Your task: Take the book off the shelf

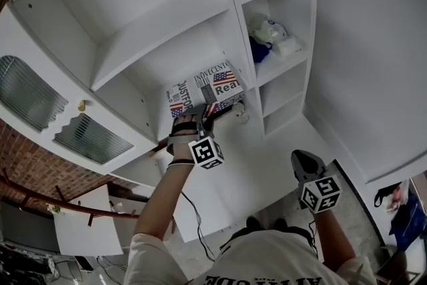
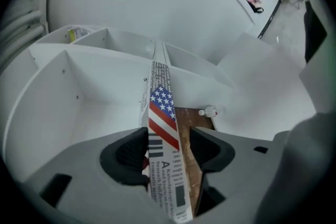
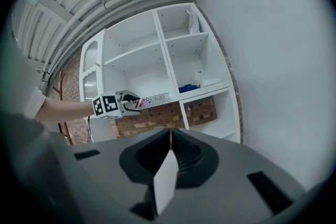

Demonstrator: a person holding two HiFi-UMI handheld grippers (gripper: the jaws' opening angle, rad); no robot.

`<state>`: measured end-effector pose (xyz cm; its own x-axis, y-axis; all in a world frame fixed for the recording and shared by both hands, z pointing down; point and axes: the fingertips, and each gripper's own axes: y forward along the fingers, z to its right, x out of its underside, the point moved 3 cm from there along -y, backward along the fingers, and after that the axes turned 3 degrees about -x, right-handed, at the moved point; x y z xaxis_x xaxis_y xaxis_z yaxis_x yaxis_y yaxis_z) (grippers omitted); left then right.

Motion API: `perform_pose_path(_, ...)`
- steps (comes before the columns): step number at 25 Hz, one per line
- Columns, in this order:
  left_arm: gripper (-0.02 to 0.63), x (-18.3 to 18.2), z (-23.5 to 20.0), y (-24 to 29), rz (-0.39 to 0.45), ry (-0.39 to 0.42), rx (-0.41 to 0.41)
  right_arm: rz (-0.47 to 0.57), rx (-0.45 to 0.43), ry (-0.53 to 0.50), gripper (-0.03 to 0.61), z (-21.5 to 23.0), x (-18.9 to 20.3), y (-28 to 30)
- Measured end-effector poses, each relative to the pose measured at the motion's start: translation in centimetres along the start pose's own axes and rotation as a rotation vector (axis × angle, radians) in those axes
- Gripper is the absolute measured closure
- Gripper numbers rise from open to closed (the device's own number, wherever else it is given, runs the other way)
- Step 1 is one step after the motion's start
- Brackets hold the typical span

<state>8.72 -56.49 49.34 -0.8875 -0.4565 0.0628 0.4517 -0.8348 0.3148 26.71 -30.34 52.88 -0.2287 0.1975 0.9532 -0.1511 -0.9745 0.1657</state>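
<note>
A flat, rectangular book with a newsprint cover bearing stars-and-stripes flags (image 1: pixel 203 91) is seen lying cover-up on the lower board of the wide compartment of a white, open-fronted shelving unit (image 1: pixel 167 30). It sits at the right end of that compartment, close beside the upright divider. In the head view its long axis is laid roughly along the front edge of the board, and its near long edge is turned toward the person.

That near edge is straddled by the left gripper (image 1: pixel 197 118). In the left gripper view the book (image 2: pixel 163 128) is shown edge-on as a narrow strip running straight away between the two dark pads. The jaws are held wide apart. One pad is seen at or just beside the cover, while a brown strip is visible between the book and the other pad, so no clamping is shown.

From the right gripper view the book (image 3: pixel 152 99) is seen held level at board height, above a brown brick wall (image 3: pixel 157 115).

The right gripper (image 1: pixel 300 158) is kept low and well apart from the shelving. Its jaws are closed together. A pale flat strip (image 3: pixel 165 181) is visible low in their seam, and what it is cannot be told.
</note>
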Motion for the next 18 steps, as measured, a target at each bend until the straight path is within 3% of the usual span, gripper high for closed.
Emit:
perform_pose_path(2, 0.397, 0.2, -0.4, -0.3, -0.011, 0.041, -0.106, -0.004, 0.002, 0.006, 0.545, 0.3, 0.1, -0.1)
perform_pose_path(4, 0.423, 0.4, -0.4, -0.4, -0.019, 0.049, -0.163, -0.007, 0.000, 0.008, 0.545, 0.3, 0.3, -0.2)
perform_pose_path(10, 0.425, -0.5, 0.2, -2.3, 0.005, 0.033, -0.176, -0.011, -0.014, 0.005, 0.545, 0.6, 0.2, -0.9)
perform_pose_path(18, 0.431, -1.0, -1.6, -5.9, 0.046, -0.103, -0.204, -0.007, -0.058, -0.005, 0.545, 0.5, -0.1, -1.7)
